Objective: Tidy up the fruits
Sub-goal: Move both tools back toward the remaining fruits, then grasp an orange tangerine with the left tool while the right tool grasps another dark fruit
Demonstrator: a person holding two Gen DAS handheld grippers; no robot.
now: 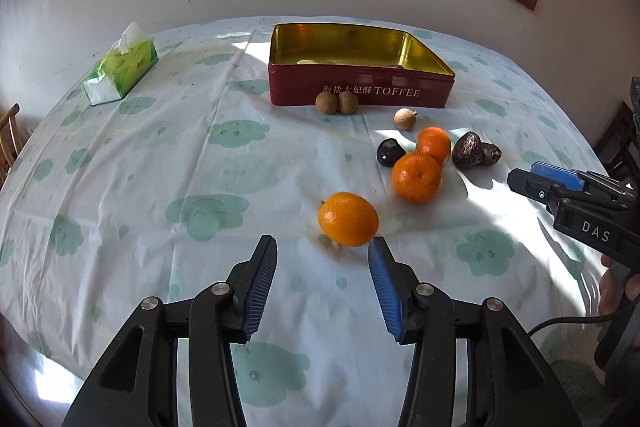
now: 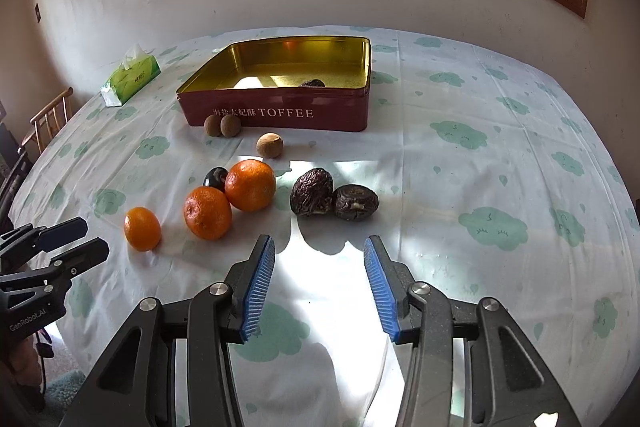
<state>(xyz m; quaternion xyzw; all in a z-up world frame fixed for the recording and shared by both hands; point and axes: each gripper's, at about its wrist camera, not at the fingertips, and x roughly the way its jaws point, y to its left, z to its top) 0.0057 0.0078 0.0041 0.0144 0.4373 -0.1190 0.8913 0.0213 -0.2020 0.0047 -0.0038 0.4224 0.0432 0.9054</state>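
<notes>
A red TOFFEE tin (image 1: 362, 93) (image 2: 276, 115) with a gold inside stands open at the back; one dark wrinkled fruit (image 2: 313, 83) lies in it. On the cloth lie three oranges (image 1: 348, 219) (image 2: 142, 229), (image 1: 416, 177) (image 2: 207, 213), (image 1: 434, 145) (image 2: 250, 185), a dark plum (image 1: 390, 153) (image 2: 215, 177), two wrinkled dark fruits (image 1: 476, 149) (image 2: 334, 198) and three brown longans (image 1: 336, 103) (image 2: 222, 125) (image 2: 270, 145). My left gripper (image 1: 322, 247) is open, just short of the nearest orange. My right gripper (image 2: 319, 247) is open, just short of the wrinkled fruits.
A green tissue pack (image 1: 120, 71) (image 2: 130, 77) lies at the back left. The table has a white cloud-print cloth (image 1: 160, 187) and meets the wall under a window. Wooden chairs (image 2: 48, 119) stand at the left edge.
</notes>
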